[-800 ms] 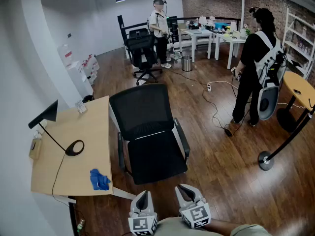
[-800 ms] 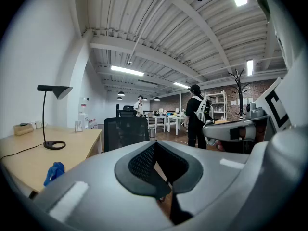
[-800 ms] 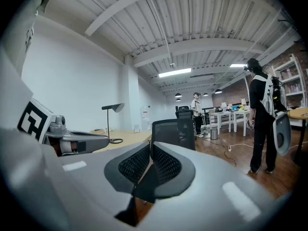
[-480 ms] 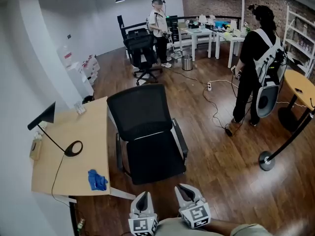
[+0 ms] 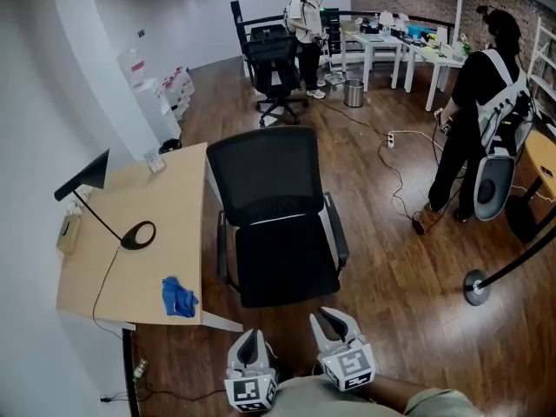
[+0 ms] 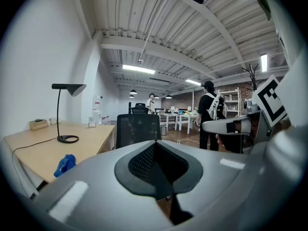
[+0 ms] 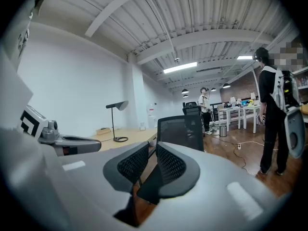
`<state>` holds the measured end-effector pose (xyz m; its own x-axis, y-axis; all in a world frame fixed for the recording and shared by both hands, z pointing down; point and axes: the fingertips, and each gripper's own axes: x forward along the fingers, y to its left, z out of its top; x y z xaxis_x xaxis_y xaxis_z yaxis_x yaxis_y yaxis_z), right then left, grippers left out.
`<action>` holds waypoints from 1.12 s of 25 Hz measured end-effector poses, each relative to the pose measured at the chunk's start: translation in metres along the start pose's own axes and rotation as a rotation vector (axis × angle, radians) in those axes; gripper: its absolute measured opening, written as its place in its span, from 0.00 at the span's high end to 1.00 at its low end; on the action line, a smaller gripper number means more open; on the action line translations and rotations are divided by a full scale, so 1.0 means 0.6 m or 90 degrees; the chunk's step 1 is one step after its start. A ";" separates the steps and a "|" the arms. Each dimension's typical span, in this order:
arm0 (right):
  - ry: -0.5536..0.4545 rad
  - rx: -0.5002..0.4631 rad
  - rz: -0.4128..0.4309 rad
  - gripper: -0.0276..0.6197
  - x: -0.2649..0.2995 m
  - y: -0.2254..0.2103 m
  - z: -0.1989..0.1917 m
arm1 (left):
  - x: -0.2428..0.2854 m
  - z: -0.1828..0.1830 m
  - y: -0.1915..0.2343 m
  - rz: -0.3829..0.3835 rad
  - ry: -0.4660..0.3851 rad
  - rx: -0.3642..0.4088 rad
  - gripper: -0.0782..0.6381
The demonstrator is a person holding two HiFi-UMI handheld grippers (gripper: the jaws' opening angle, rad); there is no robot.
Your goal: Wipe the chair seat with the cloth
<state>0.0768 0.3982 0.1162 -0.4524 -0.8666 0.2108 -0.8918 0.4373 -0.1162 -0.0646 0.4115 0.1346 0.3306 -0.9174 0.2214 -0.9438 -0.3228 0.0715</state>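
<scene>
A black office chair (image 5: pixel 276 220) with a mesh back stands next to the wooden desk (image 5: pixel 130 198), its seat (image 5: pixel 287 266) bare. The crumpled blue cloth (image 5: pixel 178 296) lies on the desk's near corner, also seen low left in the left gripper view (image 6: pixel 65 163). My left gripper (image 5: pixel 249 347) hangs at the bottom edge, in front of the chair and well short of the cloth; its pads meet (image 6: pixel 155 143) with nothing between. My right gripper (image 5: pixel 334 324) is beside it, jaws a narrow slit apart (image 7: pixel 152 146) and empty. The chair's back (image 7: pixel 180 129) shows ahead of it.
A black desk lamp (image 5: pixel 130 233) and a small box (image 5: pixel 68 231) stand on the desk. A person with a backpack (image 5: pixel 482 129) stands at right near a stanchion base (image 5: pixel 478 289) and floor cables (image 5: pixel 400 181). Another person (image 5: pixel 306 16) and a second chair (image 5: pixel 274 63) are far back.
The head view has shifted, so the chair and desk now sit a little higher and further right. Both grippers keep their places at the bottom edge; the cloth has not moved.
</scene>
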 end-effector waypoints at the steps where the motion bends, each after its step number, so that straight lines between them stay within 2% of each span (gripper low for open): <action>1: 0.000 -0.005 0.003 0.90 0.016 0.006 0.004 | 0.006 0.004 0.015 0.003 -0.003 -0.005 0.88; 5: -0.002 -0.029 0.018 0.87 0.095 0.034 0.025 | 0.042 0.015 0.083 0.002 -0.018 -0.016 0.87; 9: 0.034 -0.054 0.056 0.86 0.182 0.080 0.031 | 0.062 0.009 0.168 0.040 -0.002 -0.044 0.85; 15: 0.077 -0.095 0.147 0.81 0.371 0.221 0.021 | 0.070 -0.003 0.376 0.117 -0.001 -0.063 0.85; 21: 0.172 -0.149 0.281 0.75 0.518 0.392 -0.069 | 0.038 -0.044 0.553 0.211 0.033 -0.082 0.85; 28: 0.266 -0.197 0.362 0.67 0.617 0.522 -0.186 | 0.012 -0.057 0.658 0.263 0.039 -0.083 0.88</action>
<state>-0.3709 0.2411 0.2662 -0.7528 -0.3528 0.5557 -0.4555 0.8887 -0.0528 -0.4352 0.2851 0.1979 -0.0714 -0.9465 0.3146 -0.9908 0.1035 0.0867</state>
